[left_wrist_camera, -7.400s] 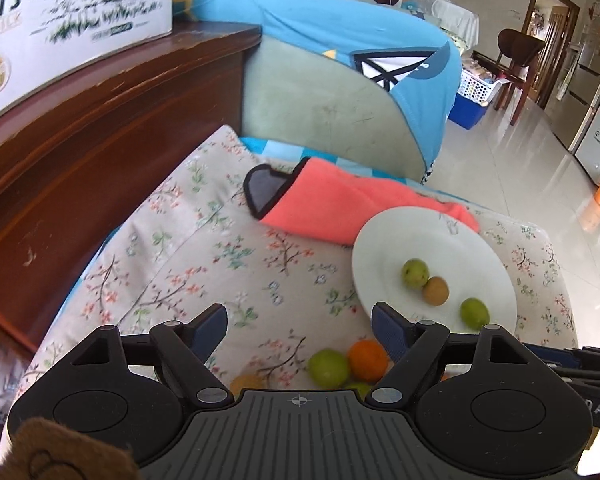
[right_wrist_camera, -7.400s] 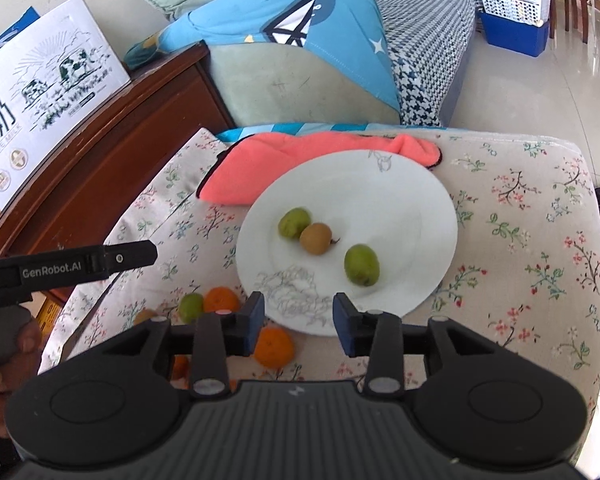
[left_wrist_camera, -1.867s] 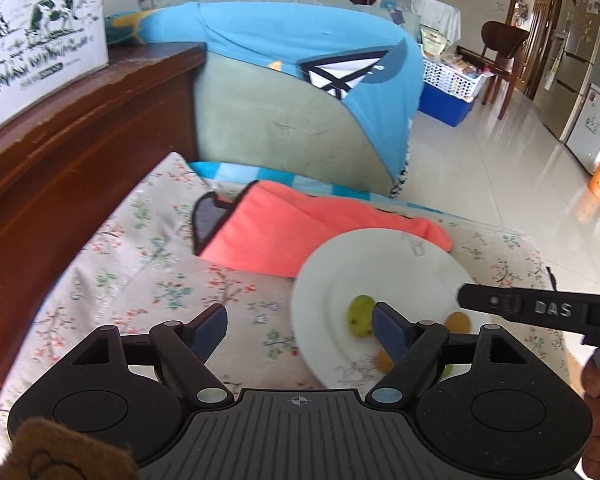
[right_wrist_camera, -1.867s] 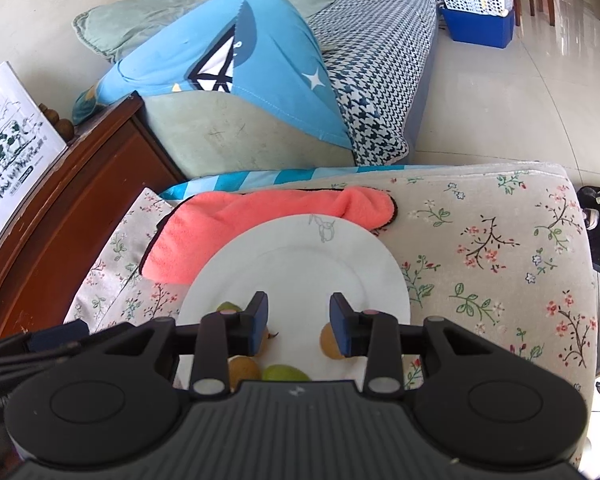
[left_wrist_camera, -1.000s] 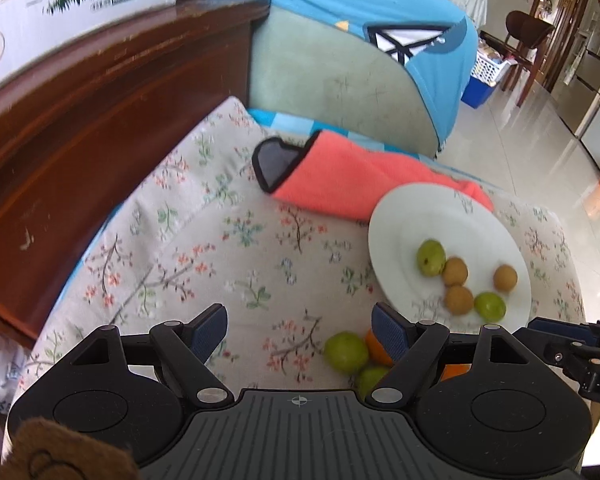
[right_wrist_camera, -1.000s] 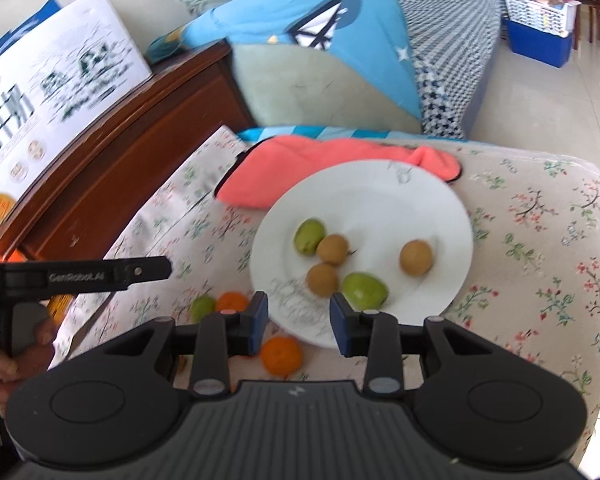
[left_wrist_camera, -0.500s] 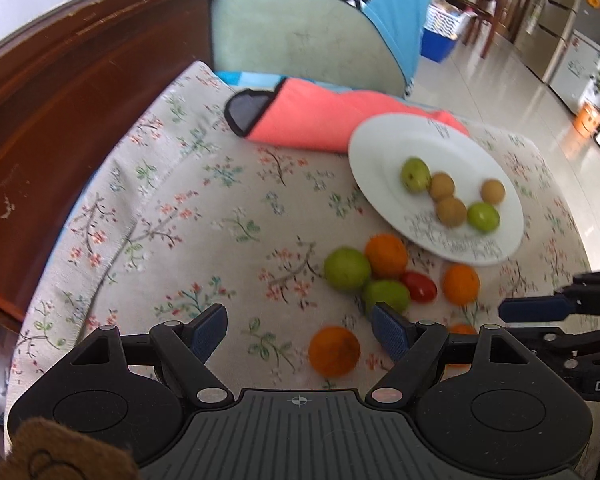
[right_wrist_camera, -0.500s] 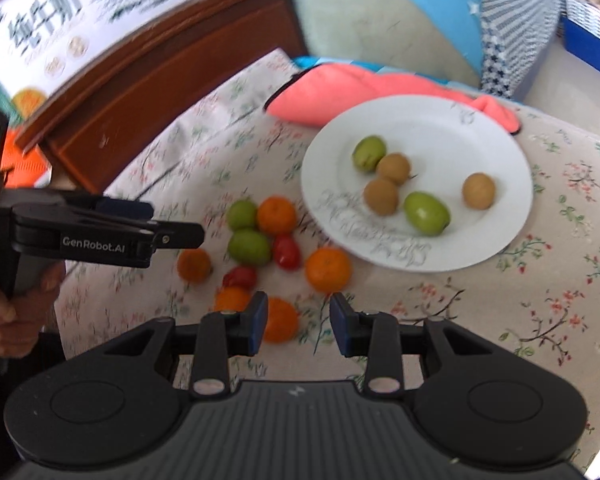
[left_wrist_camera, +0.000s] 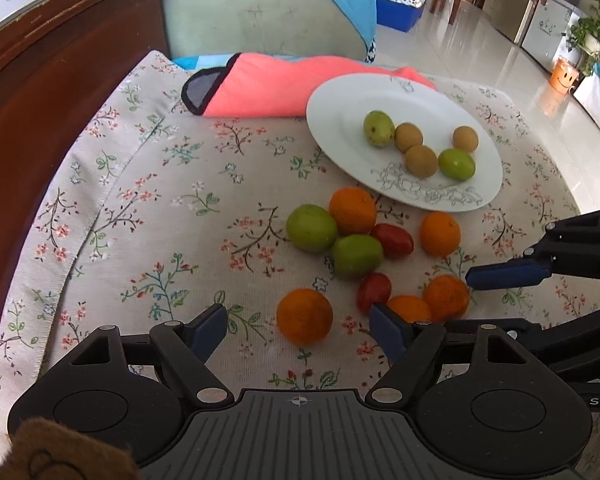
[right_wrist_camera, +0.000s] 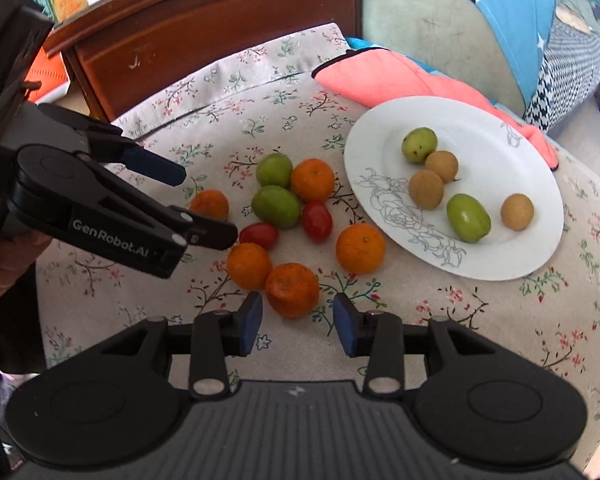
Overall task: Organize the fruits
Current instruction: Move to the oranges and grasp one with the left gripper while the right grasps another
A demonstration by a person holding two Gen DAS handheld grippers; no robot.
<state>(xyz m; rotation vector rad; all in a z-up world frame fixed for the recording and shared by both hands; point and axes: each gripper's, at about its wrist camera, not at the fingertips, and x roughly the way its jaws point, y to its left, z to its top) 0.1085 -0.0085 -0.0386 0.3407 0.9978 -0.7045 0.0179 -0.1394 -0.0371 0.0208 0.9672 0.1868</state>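
Left wrist view: a round white plate with a grey line drawing (left_wrist_camera: pixel 340 120) is seen on a table covered with a beige floral cloth (left_wrist_camera: pixel 140 208). On the plate lie five small fruits: two green plum-like fruits, one (left_wrist_camera: pixel 378 128) at the far end and one (left_wrist_camera: pixel 456 163) nearer, and three round brown fruits (left_wrist_camera: pixel 421 161). A folded coral-pink towel (left_wrist_camera: pixel 268 88) is partly tucked under the far rim.

Loose fruit is noted on the cloth, just beside the plate: two larger green fruits (left_wrist_camera: pixel 312 227), five round oranges (left_wrist_camera: pixel 352 209) and two small red oval tomatoes (left_wrist_camera: pixel 392 241). Nine pieces are thus judged still unsorted; roughly a third of the job appears done.

Left gripper (left_wrist_camera: pixel 298 330): jaws are set wide and closing slightly, with nothing pressed between them. One smooth orange (left_wrist_camera: pixel 305 316) sits in line with the gap, not yet touched.

Right wrist view: right gripper (right_wrist_camera: pixel 298 316) is held with jaws fairly narrow and opening, nothing gripped. A rough-skinned orange (right_wrist_camera: pixel 292 289) lies just ahead of the gap, close to both blue pads (right_wrist_camera: pixel 252 316); contact cannot be confirmed. Each gripper is judged to be lining up on its own orange.
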